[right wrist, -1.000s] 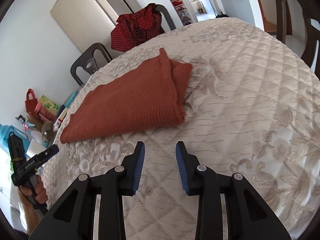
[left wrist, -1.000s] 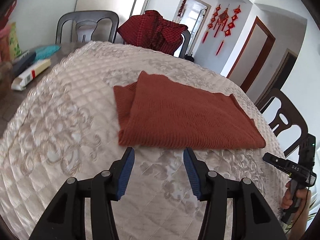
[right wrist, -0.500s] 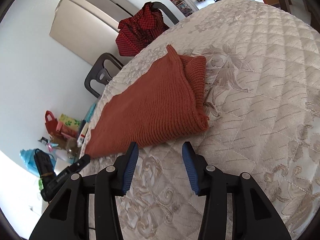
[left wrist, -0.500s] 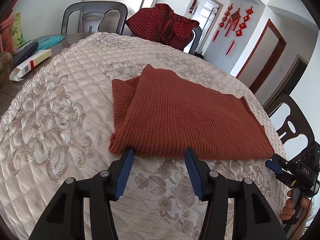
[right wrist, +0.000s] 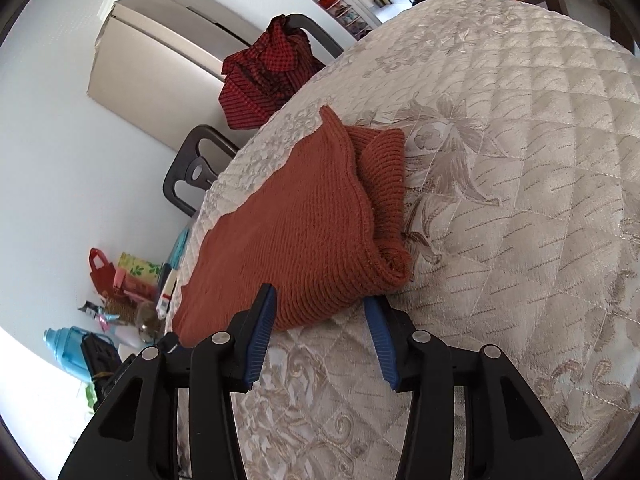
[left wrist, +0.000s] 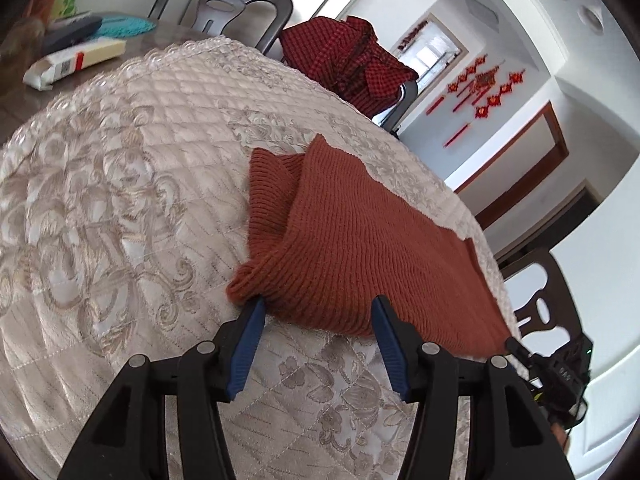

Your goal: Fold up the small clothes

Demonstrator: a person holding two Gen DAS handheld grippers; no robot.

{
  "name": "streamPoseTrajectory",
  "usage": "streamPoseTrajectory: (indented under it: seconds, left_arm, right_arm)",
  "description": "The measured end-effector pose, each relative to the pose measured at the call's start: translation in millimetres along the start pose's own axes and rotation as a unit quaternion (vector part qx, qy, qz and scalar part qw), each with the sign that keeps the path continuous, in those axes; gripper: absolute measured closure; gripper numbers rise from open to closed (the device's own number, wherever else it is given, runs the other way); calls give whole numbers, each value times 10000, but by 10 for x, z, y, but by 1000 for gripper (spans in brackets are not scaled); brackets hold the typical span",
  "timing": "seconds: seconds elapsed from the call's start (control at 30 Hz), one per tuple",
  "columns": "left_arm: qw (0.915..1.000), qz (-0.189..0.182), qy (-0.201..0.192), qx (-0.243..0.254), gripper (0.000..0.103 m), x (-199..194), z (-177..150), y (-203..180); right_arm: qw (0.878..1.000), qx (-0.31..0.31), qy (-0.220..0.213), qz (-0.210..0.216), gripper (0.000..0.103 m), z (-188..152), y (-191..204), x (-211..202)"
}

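Note:
A rust-orange knitted garment lies folded on the quilted cream table cover; it also shows in the right wrist view. My left gripper is open, its jaws either side of the garment's near folded edge by the left corner. My right gripper is open, its jaws straddling the near edge at the garment's other end, beside the rolled corner. The right gripper appears in the left wrist view at the lower right.
A red checked garment hangs over a chair back behind the table. A dark chair stands at the far left, another at the right. A white box and clutter lie on a side surface.
Both grippers moved forward to the garment's near edge, so their open jaws now bracket the fabric. The garment's near corners have bunched up slightly.

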State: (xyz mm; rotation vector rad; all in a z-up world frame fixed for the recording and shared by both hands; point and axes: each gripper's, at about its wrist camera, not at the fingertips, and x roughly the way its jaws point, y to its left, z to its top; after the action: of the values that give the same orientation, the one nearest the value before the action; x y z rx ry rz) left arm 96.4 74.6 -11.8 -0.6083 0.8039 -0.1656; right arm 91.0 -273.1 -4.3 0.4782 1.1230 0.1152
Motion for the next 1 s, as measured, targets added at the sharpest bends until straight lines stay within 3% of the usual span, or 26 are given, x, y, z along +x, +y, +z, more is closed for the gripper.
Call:
streamPoseTrajectory:
  seconds: [0.47, 0.53, 0.57, 0.6, 0.63, 0.73, 0.8, 0.83, 1.0]
  left_arm:
    - [9961, -249, -311, -781, 36, -32, 34, 182]
    - [9965, -181, -369, -722, 46, 4, 69, 163]
    - [9968, -120, -370, -697, 55, 34, 90, 164]
    - [9970, -81, -310, -707, 73, 75, 105, 171]
    - [9968, -74, -229, -762, 79, 125, 112, 196]
    - [9971, -65, -273, -707, 80, 133, 115, 211]
    - [9975, -36, -266, -646, 82, 124, 120, 206]
    - [9977, -42, -249, -634, 83, 121, 125, 204]
    - [9992, -49, -193, -352, 85, -33, 111, 121]
  right_arm:
    - [9996, 169, -214, 38, 56, 40, -61, -8]
    - [9996, 140, -231, 2, 56, 50, -56, -1]
    - [9996, 113, -242, -36, 56, 62, -47, 12]
    - [9996, 108, -249, -56, 56, 69, -42, 22]
    - [9996, 120, -262, -70, 56, 80, -42, 32]
    - [9995, 129, -266, -107, 61, 109, -41, 56]
    - [9993, 146, -255, -231, 80, 121, -63, 75]
    - [9992, 176, -245, -277, 84, 125, -83, 86]
    - [9991, 298, -260, -175, 88, 92, -138, 22]
